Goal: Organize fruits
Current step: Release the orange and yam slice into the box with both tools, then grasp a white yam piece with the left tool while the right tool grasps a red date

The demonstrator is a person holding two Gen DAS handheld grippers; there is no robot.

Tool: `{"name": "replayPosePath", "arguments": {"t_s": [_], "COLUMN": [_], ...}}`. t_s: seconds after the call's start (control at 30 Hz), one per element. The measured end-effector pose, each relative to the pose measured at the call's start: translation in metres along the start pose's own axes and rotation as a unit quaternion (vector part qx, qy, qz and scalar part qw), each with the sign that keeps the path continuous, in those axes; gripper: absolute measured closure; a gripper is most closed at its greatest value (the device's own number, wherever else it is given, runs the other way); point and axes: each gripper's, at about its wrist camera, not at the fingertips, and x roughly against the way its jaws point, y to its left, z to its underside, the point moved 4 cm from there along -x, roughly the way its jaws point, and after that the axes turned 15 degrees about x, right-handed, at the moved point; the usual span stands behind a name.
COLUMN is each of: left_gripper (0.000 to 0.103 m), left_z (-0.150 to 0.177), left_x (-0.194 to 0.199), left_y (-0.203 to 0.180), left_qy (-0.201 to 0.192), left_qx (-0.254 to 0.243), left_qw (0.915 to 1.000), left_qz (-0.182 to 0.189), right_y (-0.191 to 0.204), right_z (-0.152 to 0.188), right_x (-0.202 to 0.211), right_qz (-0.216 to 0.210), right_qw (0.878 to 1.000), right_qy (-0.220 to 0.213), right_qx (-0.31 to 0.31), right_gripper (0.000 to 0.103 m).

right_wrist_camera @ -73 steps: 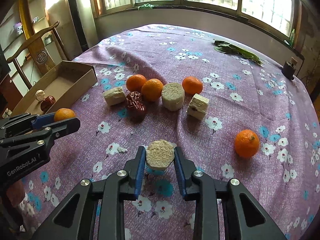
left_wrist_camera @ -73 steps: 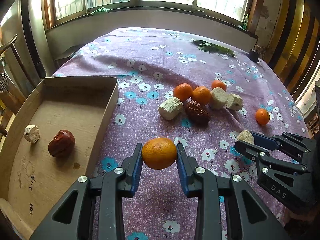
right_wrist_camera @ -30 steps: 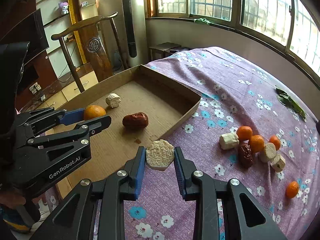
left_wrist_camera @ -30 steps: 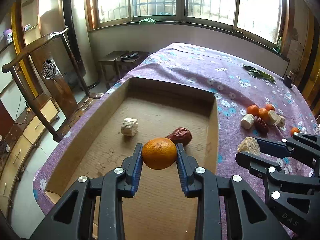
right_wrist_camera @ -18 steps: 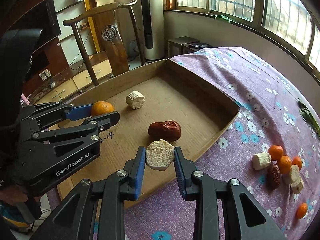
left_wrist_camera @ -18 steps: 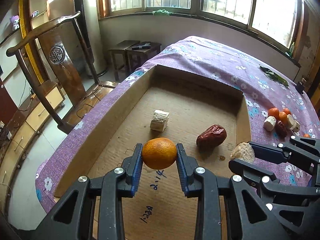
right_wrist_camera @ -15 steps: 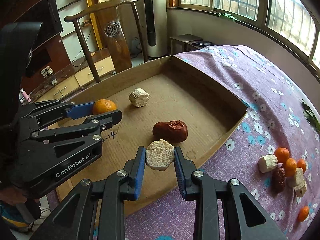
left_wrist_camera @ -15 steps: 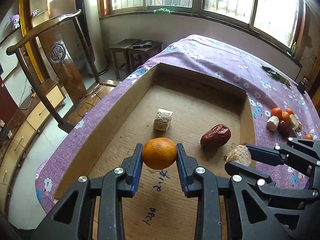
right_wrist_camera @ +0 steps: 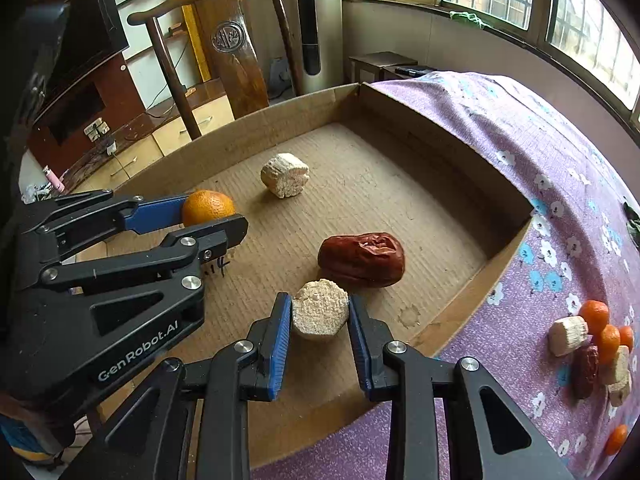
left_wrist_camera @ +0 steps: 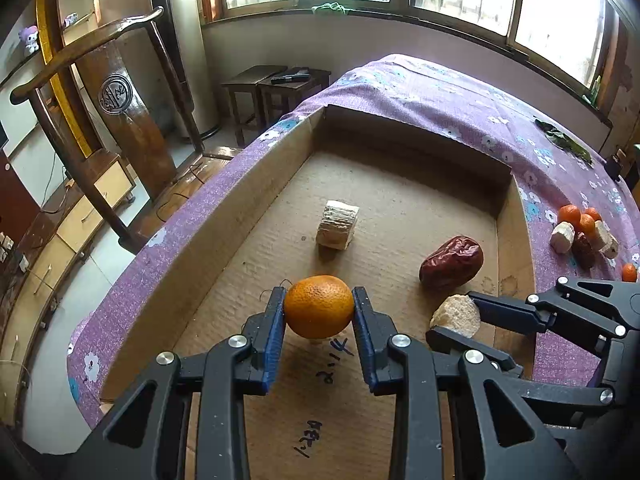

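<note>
My left gripper (left_wrist_camera: 319, 307) is shut on an orange (left_wrist_camera: 319, 306) and holds it just above the floor of the shallow cardboard tray (left_wrist_camera: 400, 152). My right gripper (right_wrist_camera: 319, 315) is shut on a pale beige chunk (right_wrist_camera: 319, 314), low over the tray's near right part. In the tray lie a pale chunk (left_wrist_camera: 337, 224) and a red date (left_wrist_camera: 451, 257). The right gripper also shows in the left wrist view (left_wrist_camera: 456, 318); the left gripper shows in the right wrist view (right_wrist_camera: 210, 218).
On the purple flowered cloth (left_wrist_camera: 460, 96) right of the tray lies a cluster of oranges, pale chunks and a date (left_wrist_camera: 580, 232), with one orange apart (left_wrist_camera: 629, 273). A wooden chair (left_wrist_camera: 116, 92) and stools stand left of the table.
Both grippers have carried their loads from the cloth over into the tray and moved lower and further in. Both stay shut.
</note>
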Motion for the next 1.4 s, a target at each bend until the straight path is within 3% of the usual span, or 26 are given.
{"name": "replayPosePath", "arguments": {"t_s": [0.17,0.2,0.3,0.47,0.53,0.63,0.93,1.2,1.4], "left_gripper": [0.069,0.063,0.050,0.036,0.031,0.025,0.023,0.023,0.023], "left_z": [0.000,0.000,0.001,0.003,0.004,0.007,0.022,0.036,0.044], "left_x": [0.000,0.000,0.004,0.014,0.019,0.029,0.047,0.041,0.033], "left_y": [0.003,0.003,0.005,-0.002,-0.008,-0.022,-0.081,-0.132,-0.166], "left_qy": [0.003,0.002,-0.001,-0.016,-0.024,-0.038,-0.044,-0.020,-0.008], "left_qx": [0.006,0.008,0.017,0.020,0.019,0.008,-0.031,-0.063,-0.088], "left_qw": [0.9999,0.9999,0.9998,0.9997,0.9995,0.9990,0.9964,0.9927,0.9903], "left_qz": [-0.008,-0.008,0.000,0.005,0.012,0.019,0.066,0.101,0.107], "right_y": [-0.001,-0.001,-0.002,-0.012,-0.017,-0.025,-0.051,-0.091,-0.109], "right_z": [0.001,0.001,0.005,0.018,0.026,0.040,0.089,0.150,0.179], "right_x": [0.000,0.003,0.016,0.047,0.059,0.077,0.124,0.161,0.173], "right_qz": [-0.002,0.000,0.009,0.031,0.046,0.069,0.112,0.150,0.167], "right_qw": [1.000,1.000,1.000,0.998,0.996,0.993,0.985,0.969,0.962], "right_qy": [-0.010,-0.012,-0.024,-0.051,-0.057,-0.068,-0.079,-0.083,-0.075], "right_qx": [-0.010,-0.011,-0.014,-0.033,-0.048,-0.063,-0.105,-0.177,-0.205], "right_gripper": [0.070,0.070,0.054,0.045,0.029,0.024,0.010,0.010,0.010]}}
